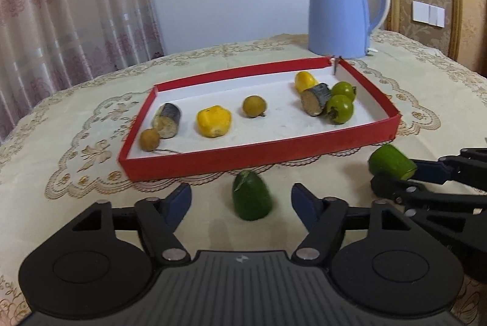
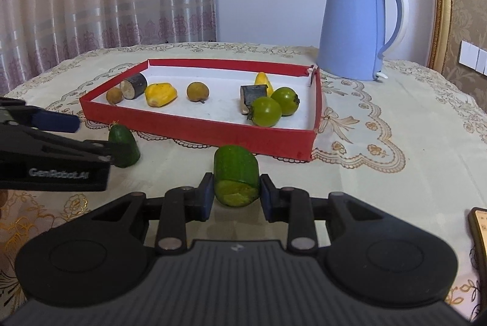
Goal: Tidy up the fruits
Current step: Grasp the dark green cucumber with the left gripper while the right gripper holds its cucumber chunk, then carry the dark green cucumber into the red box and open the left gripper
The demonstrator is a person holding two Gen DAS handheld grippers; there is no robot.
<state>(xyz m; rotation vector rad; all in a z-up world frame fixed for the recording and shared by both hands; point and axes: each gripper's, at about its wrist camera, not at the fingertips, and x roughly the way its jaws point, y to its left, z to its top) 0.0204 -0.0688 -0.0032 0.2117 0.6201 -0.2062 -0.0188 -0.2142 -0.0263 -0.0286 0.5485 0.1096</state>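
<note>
Most fruit already lies in the red tray (image 1: 258, 157), while the right hand-held gripper (image 2: 234, 195) clamps one green piece (image 2: 236, 173) and the left hand-held gripper (image 1: 242, 199), jaws apart, straddles the other green piece (image 1: 251, 199) on the table (image 1: 426, 112) just near of the tray.

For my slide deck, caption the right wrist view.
Right gripper clamps a cut green fruit piece before the red tray of sorted fruit.
</note>
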